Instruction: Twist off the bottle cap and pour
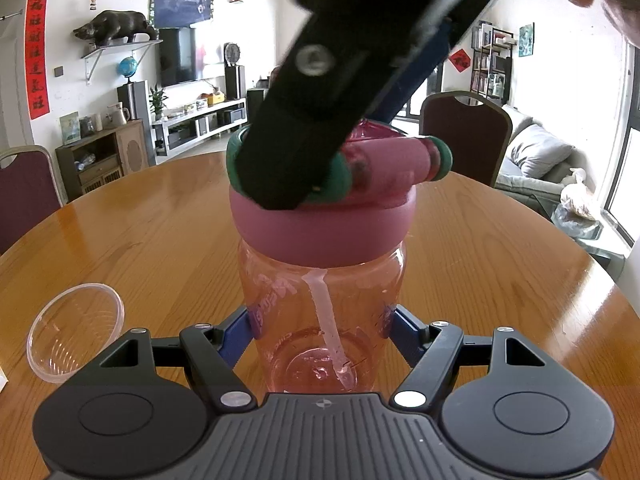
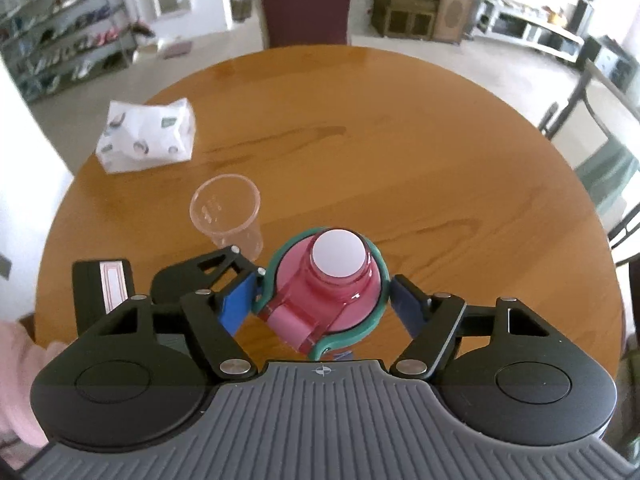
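The pink bottle [image 1: 320,320] stood upright on the round table [image 1: 500,260], its pink cap [image 1: 320,236] seated on the neck, so cap and pour both lay ahead of me, whether or not it had been off. My left gripper [image 1: 320,326] was clamped on the bottle's lower body. My right gripper [image 2: 322,300] bracketed the cap from above; I could not tell if its pads pressed. The clear cup [image 2: 226,212] stood just beside, seemingly without liquid.
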`<state>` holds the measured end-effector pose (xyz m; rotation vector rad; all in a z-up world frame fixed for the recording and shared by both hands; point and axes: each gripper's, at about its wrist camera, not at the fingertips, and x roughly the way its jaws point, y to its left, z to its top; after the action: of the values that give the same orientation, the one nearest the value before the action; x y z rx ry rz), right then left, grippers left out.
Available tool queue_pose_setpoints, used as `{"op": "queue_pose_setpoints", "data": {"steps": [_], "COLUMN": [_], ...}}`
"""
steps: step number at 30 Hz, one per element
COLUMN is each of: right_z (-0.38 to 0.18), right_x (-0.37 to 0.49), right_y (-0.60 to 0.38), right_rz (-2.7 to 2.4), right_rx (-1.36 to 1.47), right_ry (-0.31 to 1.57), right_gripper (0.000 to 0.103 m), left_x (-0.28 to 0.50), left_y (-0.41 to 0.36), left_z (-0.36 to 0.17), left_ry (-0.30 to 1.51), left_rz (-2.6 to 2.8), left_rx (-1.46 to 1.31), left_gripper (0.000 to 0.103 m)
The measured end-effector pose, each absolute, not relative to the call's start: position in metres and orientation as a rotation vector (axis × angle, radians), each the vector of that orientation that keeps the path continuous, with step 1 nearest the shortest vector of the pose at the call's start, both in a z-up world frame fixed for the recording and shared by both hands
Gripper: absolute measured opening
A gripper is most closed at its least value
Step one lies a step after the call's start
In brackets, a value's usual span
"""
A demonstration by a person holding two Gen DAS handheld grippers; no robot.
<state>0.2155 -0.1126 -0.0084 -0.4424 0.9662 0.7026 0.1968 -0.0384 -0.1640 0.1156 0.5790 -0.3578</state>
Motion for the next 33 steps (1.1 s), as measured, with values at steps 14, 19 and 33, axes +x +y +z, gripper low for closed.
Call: {"op": "queue_pose_setpoints", "data": {"steps": [14,19,33], "right_z": [-0.005,-0.003,-0.001], "right_x": [0.223,0.231,0.214], "right_y": [-0.114,-0.119,-0.140], "right_rz": [1.277,1.371,1.155], "right_rx": [-1.001,-1.025,-0.730], "right_ry": [0.766,0.733,0.788], "right_gripper": [0.070,0.070,0.084], "left_x": [0.195,0.194,0.186], "left_y": [-0.042,-0.042,-0.040], "left_z": [-0.163,-0.163,-0.167], "left_ry": [0.585,0.586,0.586], "left_rz": [-0.359,-0.363,-0.365], "left_rx": [0.115,0.118,0.120], "left_gripper": [0.071,0.071,0.071]}}
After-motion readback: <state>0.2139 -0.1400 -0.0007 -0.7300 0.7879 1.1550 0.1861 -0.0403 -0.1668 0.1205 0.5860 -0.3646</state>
